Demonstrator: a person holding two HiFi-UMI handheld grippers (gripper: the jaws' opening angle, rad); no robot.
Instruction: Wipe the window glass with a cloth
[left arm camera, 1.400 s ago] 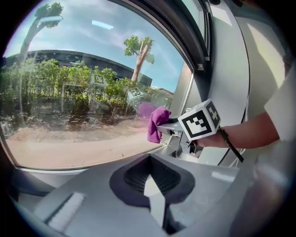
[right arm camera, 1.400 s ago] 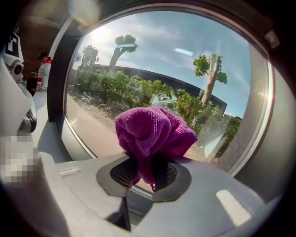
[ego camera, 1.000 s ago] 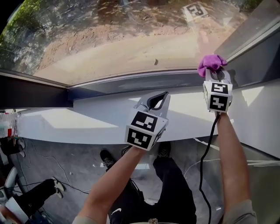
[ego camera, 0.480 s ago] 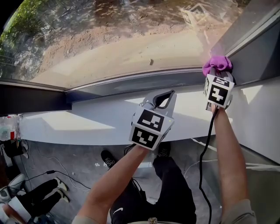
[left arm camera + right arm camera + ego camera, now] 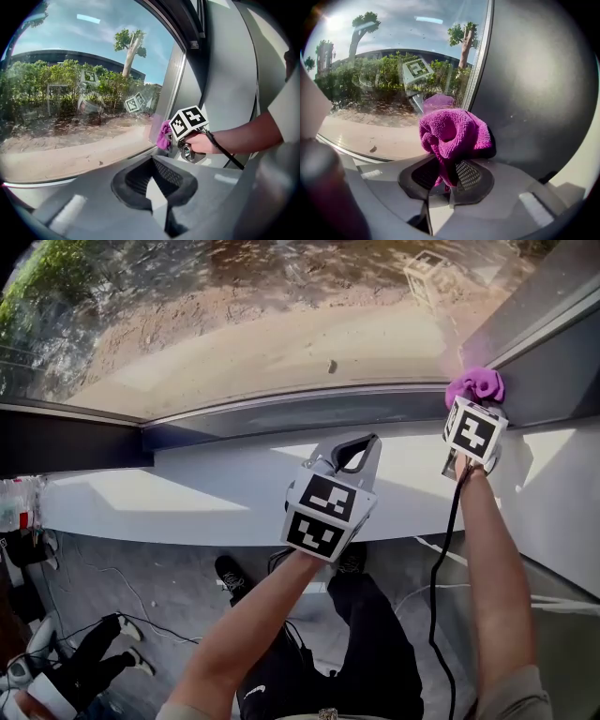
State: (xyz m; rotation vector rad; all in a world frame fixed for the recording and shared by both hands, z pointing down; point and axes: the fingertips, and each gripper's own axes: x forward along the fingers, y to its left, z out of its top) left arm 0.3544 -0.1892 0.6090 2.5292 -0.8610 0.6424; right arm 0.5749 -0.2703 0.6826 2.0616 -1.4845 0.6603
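Your grey left gripper (image 5: 352, 454) and right gripper (image 5: 449, 180) each bear a black-and-white marker cube (image 5: 323, 512); a black cable (image 5: 441, 559) leaves the right; you wear black trousers (image 5: 375, 657).

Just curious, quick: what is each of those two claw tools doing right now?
Left gripper: closed, empty.
Right gripper: closed on the purple cloth.

The grey, marker-cubed left gripper (image 5: 352, 452) sits low and central on a bare, bent left forearm (image 5: 246, 629), its black-padded jaws together with nothing between them. The matching right gripper (image 5: 475, 397) reaches farther forward on a straight bare right arm (image 5: 495, 568), its jaws pinching a purple microfibre cloth (image 5: 452, 132)
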